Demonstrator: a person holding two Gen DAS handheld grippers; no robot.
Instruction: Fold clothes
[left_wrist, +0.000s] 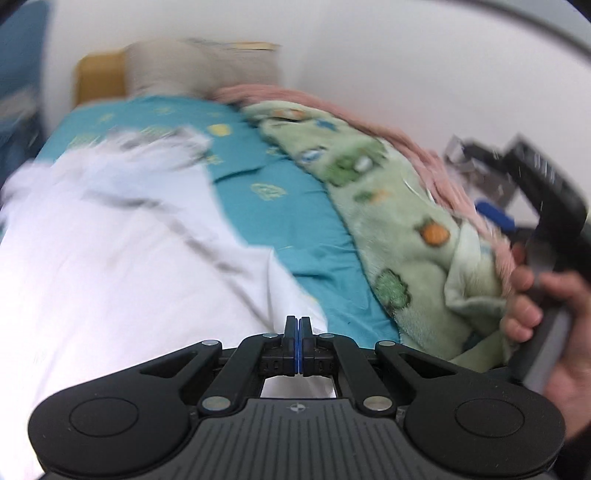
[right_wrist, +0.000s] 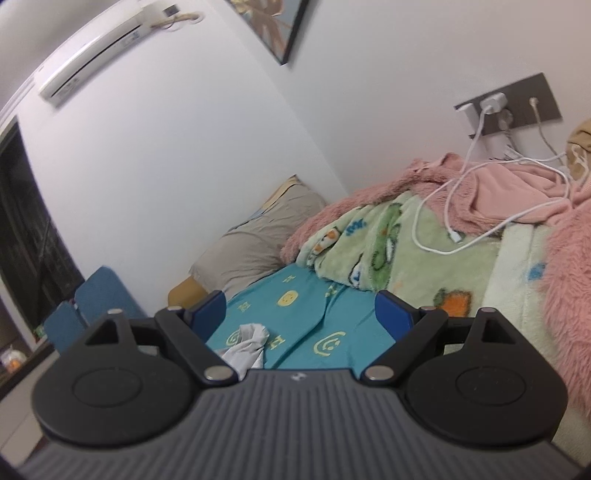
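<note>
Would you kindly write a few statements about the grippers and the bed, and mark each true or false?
1. The left gripper has its fingers shut. True.
2. The right gripper is shut on the white garment. False: its fingers are spread wide, holding nothing.
3. The bedsheet is teal with yellow prints. True.
4. The white cable lies on the grey pillow. False: it lies on the green blanket.
</note>
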